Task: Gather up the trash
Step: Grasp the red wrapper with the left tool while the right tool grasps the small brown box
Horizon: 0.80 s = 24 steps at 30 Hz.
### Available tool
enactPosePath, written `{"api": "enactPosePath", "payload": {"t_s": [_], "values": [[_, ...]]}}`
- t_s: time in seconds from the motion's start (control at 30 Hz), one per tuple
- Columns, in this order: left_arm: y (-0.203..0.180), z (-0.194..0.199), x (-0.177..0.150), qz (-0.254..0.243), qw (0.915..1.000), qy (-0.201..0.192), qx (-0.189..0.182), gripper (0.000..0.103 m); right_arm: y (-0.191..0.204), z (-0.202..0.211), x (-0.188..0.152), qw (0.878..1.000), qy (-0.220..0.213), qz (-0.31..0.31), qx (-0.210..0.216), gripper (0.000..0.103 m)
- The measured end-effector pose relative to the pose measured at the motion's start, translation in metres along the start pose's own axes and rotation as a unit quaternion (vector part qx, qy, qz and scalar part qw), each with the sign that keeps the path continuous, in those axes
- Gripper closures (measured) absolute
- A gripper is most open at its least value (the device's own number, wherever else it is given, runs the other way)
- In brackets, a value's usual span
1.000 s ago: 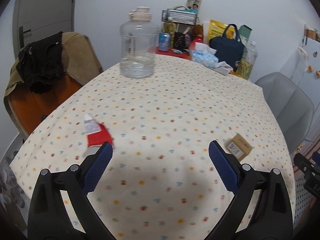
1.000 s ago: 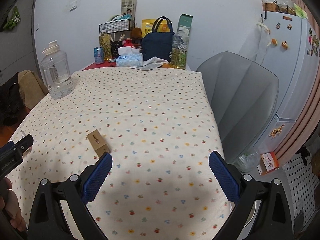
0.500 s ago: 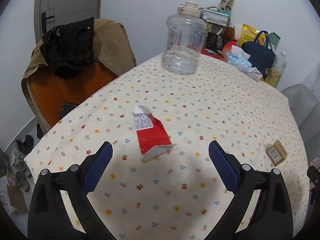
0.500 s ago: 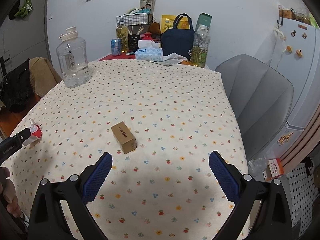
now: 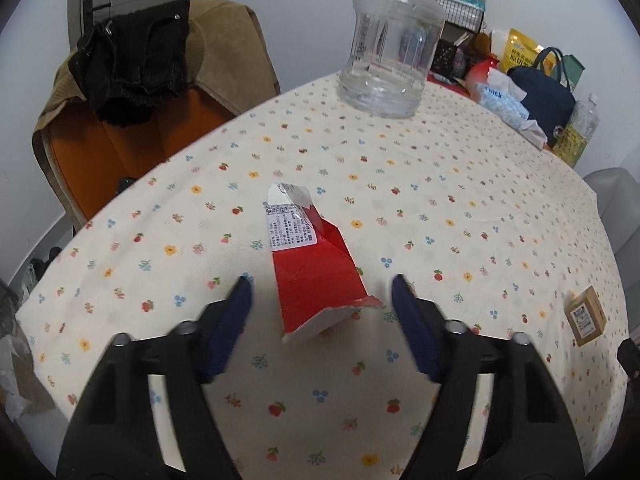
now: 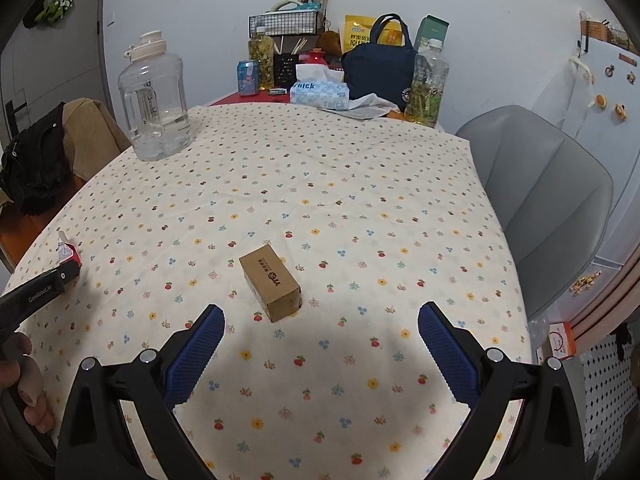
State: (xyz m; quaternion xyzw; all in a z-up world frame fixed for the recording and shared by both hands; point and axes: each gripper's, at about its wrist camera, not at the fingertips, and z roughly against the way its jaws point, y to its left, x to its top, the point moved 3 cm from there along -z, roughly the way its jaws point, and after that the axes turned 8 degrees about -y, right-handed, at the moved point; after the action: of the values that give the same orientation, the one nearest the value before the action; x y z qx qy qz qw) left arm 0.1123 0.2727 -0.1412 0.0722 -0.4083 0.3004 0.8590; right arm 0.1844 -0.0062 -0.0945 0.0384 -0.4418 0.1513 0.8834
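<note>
My left gripper (image 5: 322, 292) hangs low over the flowered surface (image 5: 460, 184), its jaws released but just narrowed, with the torn red carton (image 5: 316, 276) lying flat between them, untouched by either pad (its white labelled end points away from me). My right gripper (image 6: 320, 328) has its jaws spread wide and empty, and the small brown box (image 6: 272, 282) sits on the cloth just beyond the tips, nearer the left pad. A clear water jug (image 6: 154, 100) stands far back.
</note>
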Motion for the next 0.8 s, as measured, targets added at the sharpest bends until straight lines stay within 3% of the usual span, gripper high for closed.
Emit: {"api": "enactPosePath", "payload": {"t_s": [0.03, 0.13, 0.7, 0.73, 0.8], "values": [[-0.001, -0.002, 0.001, -0.003, 1.0, 0.0, 0.006, 0.055, 0.002, -0.004, 0.002, 1.0, 0.001, 0.002, 0.002, 0.008], [-0.005, -0.003, 0.002, -0.005, 1.0, 0.003, -0.003, 0.057, 0.005, -0.012, 0.006, 1.0, 0.001, 0.004, 0.004, 0.008], [-0.031, 0.001, 0.01, -0.015, 0.9995, -0.01, -0.027, 0.058, 0.017, -0.042, 0.008, 1.0, 0.021, 0.009, 0.017, 0.014], [-0.033, 0.002, 0.01, -0.017, 0.9994, -0.011, -0.028, 0.058, 0.017, -0.045, 0.007, 1.0, 0.023, 0.009, 0.018, 0.016], [-0.038, 0.003, 0.009, -0.02, 0.9992, -0.012, -0.032, 0.058, 0.017, -0.054, 0.003, 0.999, 0.034, 0.011, 0.021, 0.03]]}}
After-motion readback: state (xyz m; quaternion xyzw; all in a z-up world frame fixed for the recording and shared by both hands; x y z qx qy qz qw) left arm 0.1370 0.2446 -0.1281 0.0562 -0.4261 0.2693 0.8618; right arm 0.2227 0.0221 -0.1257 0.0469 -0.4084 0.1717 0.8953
